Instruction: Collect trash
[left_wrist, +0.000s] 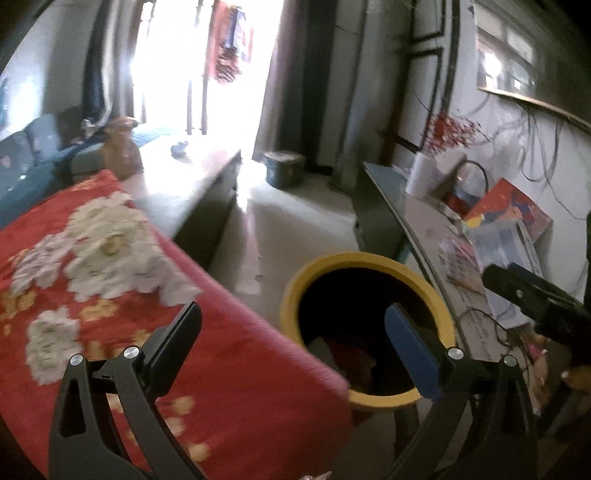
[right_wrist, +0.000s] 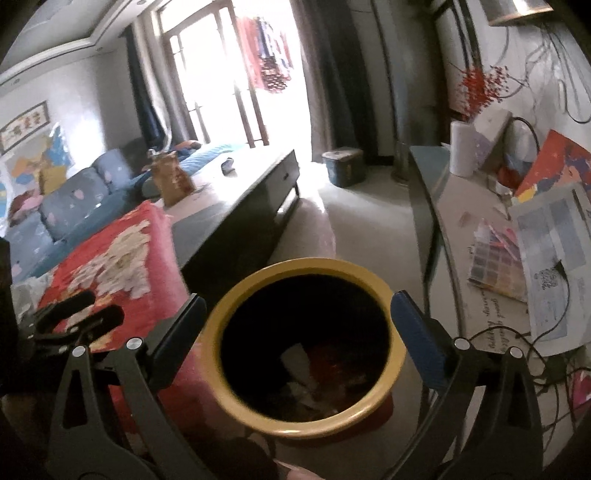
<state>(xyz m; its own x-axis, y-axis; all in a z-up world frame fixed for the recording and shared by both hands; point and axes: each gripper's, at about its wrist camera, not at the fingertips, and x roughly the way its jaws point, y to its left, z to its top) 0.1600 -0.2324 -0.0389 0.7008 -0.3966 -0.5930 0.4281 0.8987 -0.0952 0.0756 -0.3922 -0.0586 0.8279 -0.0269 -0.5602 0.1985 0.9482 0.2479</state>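
I am holding both grippers, the left gripper (left_wrist: 291, 350) and the right gripper (right_wrist: 297, 338), spread wide and empty above the yellow-rimmed bin (right_wrist: 306, 350). The bin is sitting off the corner of the red blanket (left_wrist: 122, 266), probably to catch scraps.

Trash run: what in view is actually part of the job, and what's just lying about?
Part of the job:
- yellow bin
- scraps inside it
- left tongs, open, empty
- right tongs, open, empty

Lying about:
- red flowered blanket
- paper roll
- colour chart
- brown bag
- sofa
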